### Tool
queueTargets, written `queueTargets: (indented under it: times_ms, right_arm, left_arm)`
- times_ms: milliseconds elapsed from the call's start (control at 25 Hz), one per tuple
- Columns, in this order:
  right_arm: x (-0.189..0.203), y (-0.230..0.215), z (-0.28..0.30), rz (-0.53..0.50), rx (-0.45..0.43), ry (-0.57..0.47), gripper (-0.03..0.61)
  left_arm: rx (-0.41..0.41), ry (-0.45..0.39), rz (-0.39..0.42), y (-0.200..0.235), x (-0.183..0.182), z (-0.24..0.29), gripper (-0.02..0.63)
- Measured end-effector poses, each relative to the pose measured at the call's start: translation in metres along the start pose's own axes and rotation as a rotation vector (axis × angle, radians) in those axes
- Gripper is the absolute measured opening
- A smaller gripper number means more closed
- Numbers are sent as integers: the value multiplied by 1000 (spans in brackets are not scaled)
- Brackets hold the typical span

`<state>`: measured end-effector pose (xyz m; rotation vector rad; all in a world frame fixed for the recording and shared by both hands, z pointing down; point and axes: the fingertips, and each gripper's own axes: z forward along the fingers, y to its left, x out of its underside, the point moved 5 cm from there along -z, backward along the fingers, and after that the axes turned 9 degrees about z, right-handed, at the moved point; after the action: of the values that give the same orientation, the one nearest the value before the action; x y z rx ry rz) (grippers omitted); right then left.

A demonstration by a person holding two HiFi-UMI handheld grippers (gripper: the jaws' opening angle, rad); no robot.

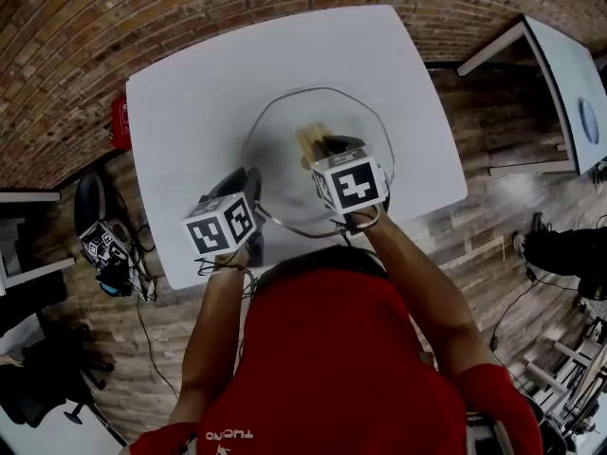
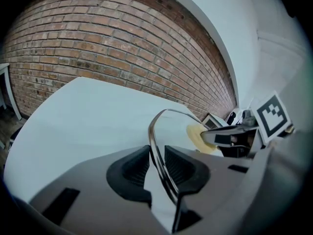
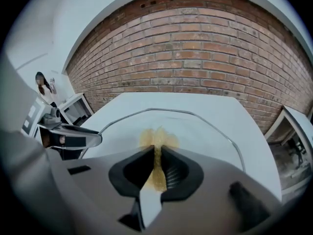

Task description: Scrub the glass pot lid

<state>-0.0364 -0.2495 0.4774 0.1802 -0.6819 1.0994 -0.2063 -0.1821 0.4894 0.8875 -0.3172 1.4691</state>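
White table (image 1: 190,93), left gripper (image 2: 156,166) pinching glass lid (image 1: 285,131) rim, right gripper (image 3: 157,168) pinching yellow scrubber (image 3: 157,138)

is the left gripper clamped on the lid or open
Clamped: the left gripper has both pads pressed on the glass pot lid at its metal rim, seen in its own view.

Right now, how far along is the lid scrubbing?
Setup looks done: the left tongs clamp the round glass pot lid by its edge, over the white table. In hand: the right tongs hold a yellow fibrous scrubbing pad against the glass. Left: the remaining scrubbing; no view shows how much surface is already clean.
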Motion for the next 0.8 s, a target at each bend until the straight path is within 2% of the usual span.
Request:
queueTargets:
  times_ms: [200,520,640,800]
  right_arm:
    - [1,-2,10,7,25,12,54]
    - [1,-3,11,7,-35,-16,56]
    - [-2,-2,4,12,-65,-42,129]
    - [-14,-3,-17,2,-86,-110,150]
  left_arm:
    - [-2,0,6,1,-3,1,104]
    - [-13,-34,33,1,-8,1,104]
    - [-9,-71,49,0,-14,-6,129]
    - [-33,-154,80,6,-29,-26,167]
